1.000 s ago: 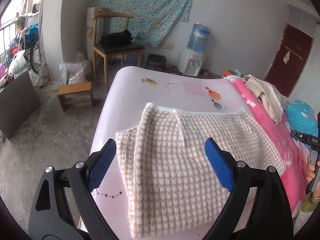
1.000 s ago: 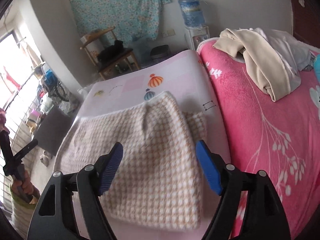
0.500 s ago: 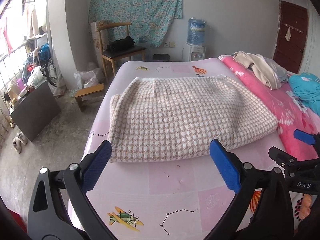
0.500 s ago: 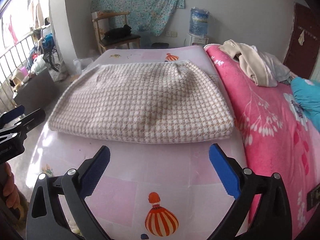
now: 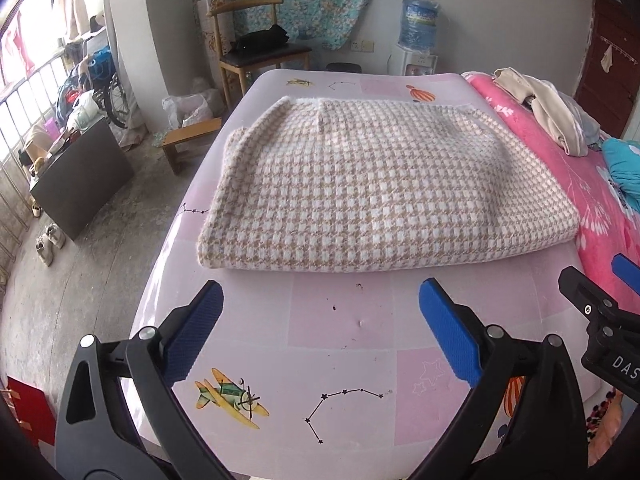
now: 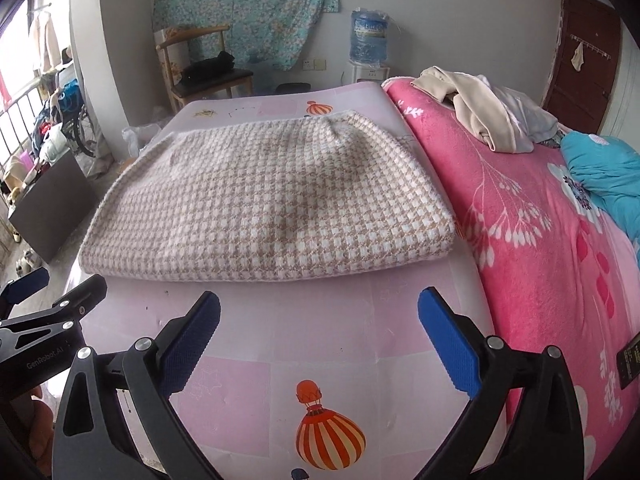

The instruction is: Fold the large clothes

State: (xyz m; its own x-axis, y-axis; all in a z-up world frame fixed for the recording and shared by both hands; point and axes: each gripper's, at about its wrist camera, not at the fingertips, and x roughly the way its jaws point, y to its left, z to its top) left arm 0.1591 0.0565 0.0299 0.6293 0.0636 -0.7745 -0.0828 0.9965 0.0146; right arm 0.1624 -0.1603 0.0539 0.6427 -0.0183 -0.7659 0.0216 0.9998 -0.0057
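Observation:
A beige-and-white houndstooth knit garment [image 5: 380, 184] [image 6: 272, 204] lies folded into a thick rectangle on a pale pink mat [image 5: 360, 344] [image 6: 320, 340] with cartoon prints. My left gripper [image 5: 320, 312] hovers open over the bare mat, short of the garment's near folded edge, nothing between its blue pads. My right gripper [image 6: 320, 316] is open too, likewise just short of that edge and holding nothing. Each gripper shows at the edge of the other's view: the right gripper [image 5: 608, 320], the left gripper [image 6: 44, 320].
A pink floral blanket [image 6: 540, 240] covers the bed to the right, with a heap of cream and grey clothes [image 6: 492, 116] and a teal item [image 6: 604, 172] on it. A wooden chair [image 5: 256, 56], low stool [image 5: 188, 140], water dispenser [image 5: 416, 36] and dark board [image 5: 80, 176] stand beyond the mat.
Both grippers drew back from over the garment toward the near edge of the mat and opened a little wider. The garment now lies folded, free of both.

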